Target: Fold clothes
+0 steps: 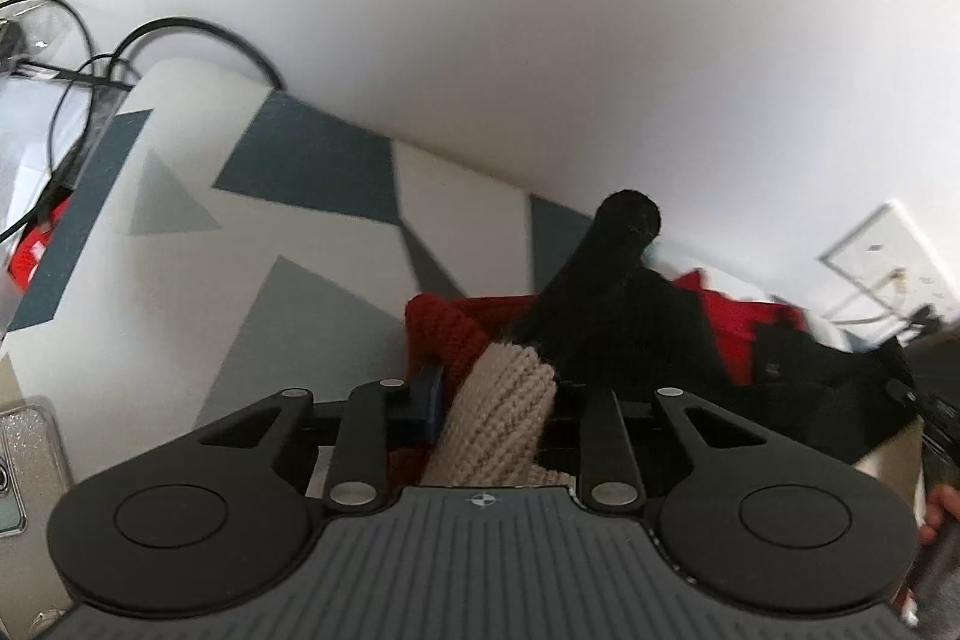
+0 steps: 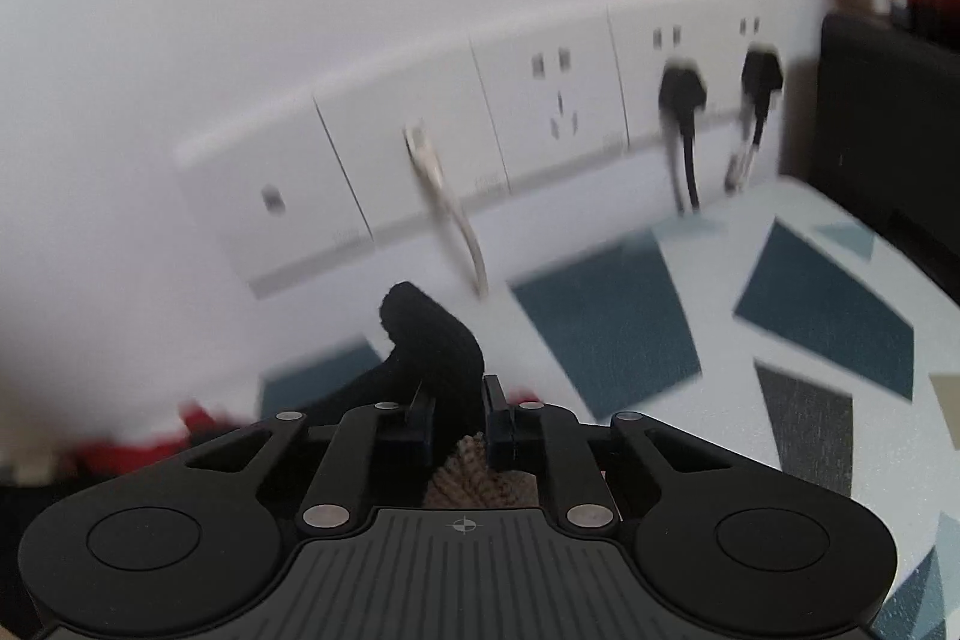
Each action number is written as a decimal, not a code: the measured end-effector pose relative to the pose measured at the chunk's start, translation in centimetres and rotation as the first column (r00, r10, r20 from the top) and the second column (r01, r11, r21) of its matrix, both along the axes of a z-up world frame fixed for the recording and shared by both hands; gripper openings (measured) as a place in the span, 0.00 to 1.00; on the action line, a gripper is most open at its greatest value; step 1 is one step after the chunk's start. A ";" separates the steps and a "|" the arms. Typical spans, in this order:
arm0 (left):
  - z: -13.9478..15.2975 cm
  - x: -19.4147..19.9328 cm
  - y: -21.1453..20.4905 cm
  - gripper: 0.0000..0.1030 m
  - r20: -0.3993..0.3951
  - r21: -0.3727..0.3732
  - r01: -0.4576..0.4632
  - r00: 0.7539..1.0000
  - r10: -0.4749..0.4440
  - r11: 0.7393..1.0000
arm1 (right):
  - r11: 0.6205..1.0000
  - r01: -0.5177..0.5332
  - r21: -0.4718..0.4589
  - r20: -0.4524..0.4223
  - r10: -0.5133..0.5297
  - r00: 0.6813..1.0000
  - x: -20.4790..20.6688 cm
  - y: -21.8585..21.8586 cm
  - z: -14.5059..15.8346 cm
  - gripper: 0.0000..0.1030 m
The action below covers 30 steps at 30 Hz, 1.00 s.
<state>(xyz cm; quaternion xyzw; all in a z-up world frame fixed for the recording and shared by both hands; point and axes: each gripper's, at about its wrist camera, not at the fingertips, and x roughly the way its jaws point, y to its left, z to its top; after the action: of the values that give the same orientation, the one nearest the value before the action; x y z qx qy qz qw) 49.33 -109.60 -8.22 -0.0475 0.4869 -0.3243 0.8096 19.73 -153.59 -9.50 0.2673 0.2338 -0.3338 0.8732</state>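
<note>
A knitted garment with beige, black and red parts lies on the patterned table cover (image 1: 252, 244). In the left wrist view my left gripper (image 1: 498, 400) is shut on a fold of it. Beige knit (image 1: 498, 418) and black knit (image 1: 606, 292) bunch up between the jaws, and a black end sticks up past them. The red part (image 1: 444, 328) lies just beyond the left finger. In the right wrist view my right gripper (image 2: 459, 415) is shut on a black strip of the garment (image 2: 435, 340) that rises between the blue-black fingertips (image 2: 423, 421). Beige knit (image 2: 474, 484) shows just behind the jaws.
A row of wall sockets (image 2: 540, 124) with two black plugs (image 2: 681, 91) and a white cable (image 2: 444, 208) runs behind the table. A black box (image 2: 888, 124) stands at right. Black cables (image 1: 180, 34) and a glitter phone case (image 1: 27, 460) lie at left. Fingers of a hand (image 1: 942, 511) show at right.
</note>
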 end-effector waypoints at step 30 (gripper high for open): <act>4.3 -6.2 -1.3 0.40 0.235 0.237 0.231 0.929 -0.287 0.944 | 0.854 -0.518 0.052 -0.137 0.520 0.843 7.9 13.1 -1.5 0.26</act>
<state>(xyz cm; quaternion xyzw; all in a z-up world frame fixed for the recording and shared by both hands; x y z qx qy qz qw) 43.18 -110.87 -3.94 0.1451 0.4068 -0.3801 0.8179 27.58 -140.53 -11.01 0.1745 0.3626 -0.1024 0.9097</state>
